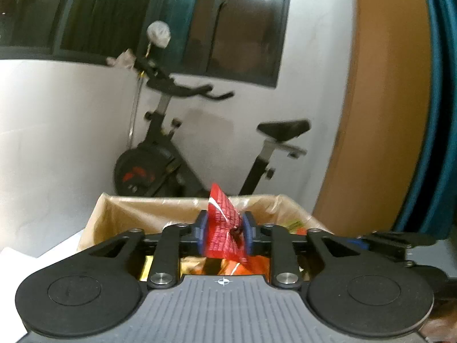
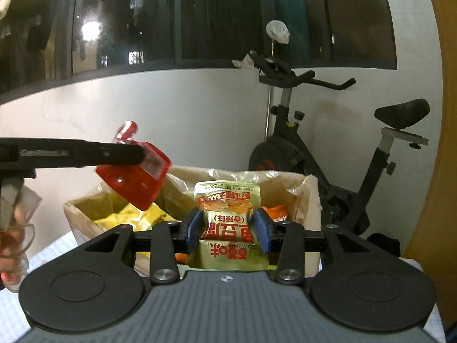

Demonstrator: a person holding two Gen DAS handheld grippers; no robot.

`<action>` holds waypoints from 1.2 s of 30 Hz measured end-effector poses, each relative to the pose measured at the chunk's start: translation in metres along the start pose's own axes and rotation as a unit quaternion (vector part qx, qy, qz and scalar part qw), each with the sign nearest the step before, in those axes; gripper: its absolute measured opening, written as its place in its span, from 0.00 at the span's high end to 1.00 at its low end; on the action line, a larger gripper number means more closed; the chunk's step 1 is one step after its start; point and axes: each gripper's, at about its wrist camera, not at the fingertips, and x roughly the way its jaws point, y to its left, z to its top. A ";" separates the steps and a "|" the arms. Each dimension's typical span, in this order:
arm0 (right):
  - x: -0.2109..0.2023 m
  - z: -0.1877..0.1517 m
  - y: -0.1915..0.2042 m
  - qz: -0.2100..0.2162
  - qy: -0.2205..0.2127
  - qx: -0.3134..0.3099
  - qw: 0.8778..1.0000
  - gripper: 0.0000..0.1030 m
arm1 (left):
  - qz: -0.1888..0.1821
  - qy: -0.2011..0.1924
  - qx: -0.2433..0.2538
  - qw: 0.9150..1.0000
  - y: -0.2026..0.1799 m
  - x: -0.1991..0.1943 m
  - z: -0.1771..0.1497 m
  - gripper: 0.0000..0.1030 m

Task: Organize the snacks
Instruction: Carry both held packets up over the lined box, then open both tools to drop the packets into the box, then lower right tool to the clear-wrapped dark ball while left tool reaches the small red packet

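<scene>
My left gripper is shut on a red snack packet and holds it above the open cardboard box. The same packet shows in the right wrist view, hanging over the box's left side from the left gripper's arm. My right gripper is shut on a gold snack packet with red print, held above the box. The box is lined with clear plastic and holds yellow packets and orange packets.
An exercise bike stands behind the box against a white wall below dark windows. A brown panel rises at the right. The box sits on a white surface.
</scene>
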 end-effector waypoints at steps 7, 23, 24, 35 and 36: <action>0.007 -0.006 -0.003 -0.017 0.014 0.009 1.000 0.47 | 0.049 0.018 0.000 0.999 0.012 -0.010 0.002 0.25; -0.034 -0.019 0.012 -0.065 -0.073 -0.002 0.995 0.00 | 0.106 0.017 -0.015 0.994 0.031 -0.041 -0.001 0.09; -0.037 -0.022 0.013 -0.068 -0.078 -0.001 0.995 0.00 | 0.112 0.016 -0.018 0.993 0.033 -0.045 -0.003 0.09; -0.066 -0.063 -0.013 -0.034 -0.083 0.091 0.992 0.00 | 0.149 -0.012 -0.045 0.988 0.060 -0.096 -0.044 0.07; -0.068 -0.067 -0.015 -0.038 -0.083 0.098 0.991 0.00 | 0.148 -0.008 -0.047 0.988 0.060 -0.096 -0.048 0.07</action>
